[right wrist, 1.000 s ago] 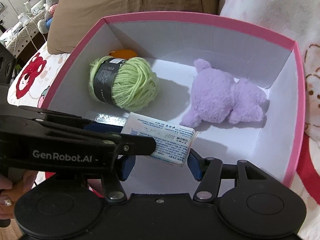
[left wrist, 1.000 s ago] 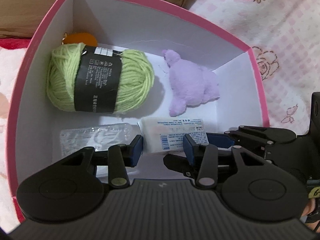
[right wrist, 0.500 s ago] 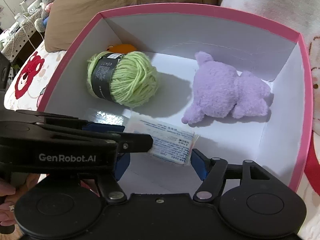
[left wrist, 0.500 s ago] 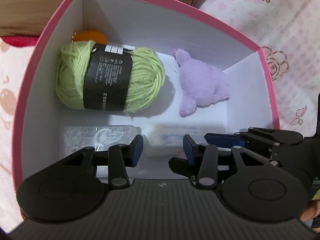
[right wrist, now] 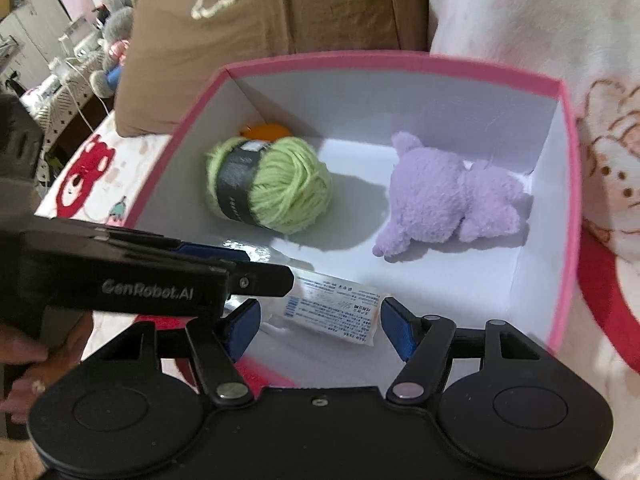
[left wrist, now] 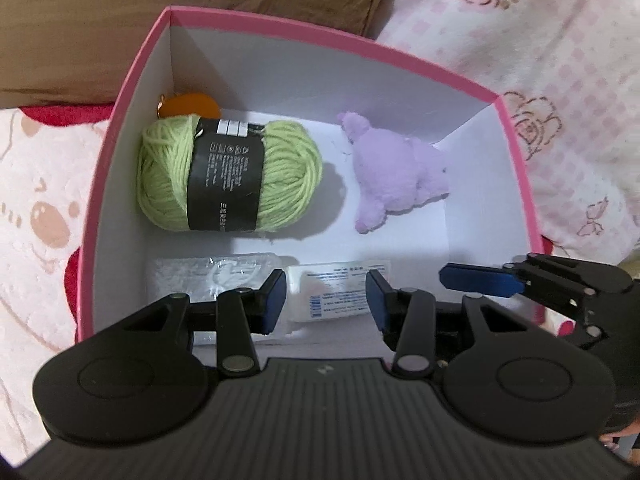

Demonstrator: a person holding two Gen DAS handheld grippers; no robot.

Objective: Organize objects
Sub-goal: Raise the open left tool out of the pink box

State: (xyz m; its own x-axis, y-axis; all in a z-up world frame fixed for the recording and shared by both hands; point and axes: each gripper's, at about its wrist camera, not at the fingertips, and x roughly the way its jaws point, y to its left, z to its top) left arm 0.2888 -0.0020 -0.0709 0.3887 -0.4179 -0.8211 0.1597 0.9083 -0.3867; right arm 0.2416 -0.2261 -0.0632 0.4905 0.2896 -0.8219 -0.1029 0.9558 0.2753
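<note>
Right wrist view: right gripper [right wrist: 320,326] over pink box [right wrist: 568,208].
Jaws just widened, apart around white packet [right wrist: 340,312], not pressing; left gripper [left wrist: 326,298] narrow, empty.

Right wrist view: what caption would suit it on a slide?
Open hand-held gripper above a white packet in a pink box holding green yarn and a purple plush.
</note>
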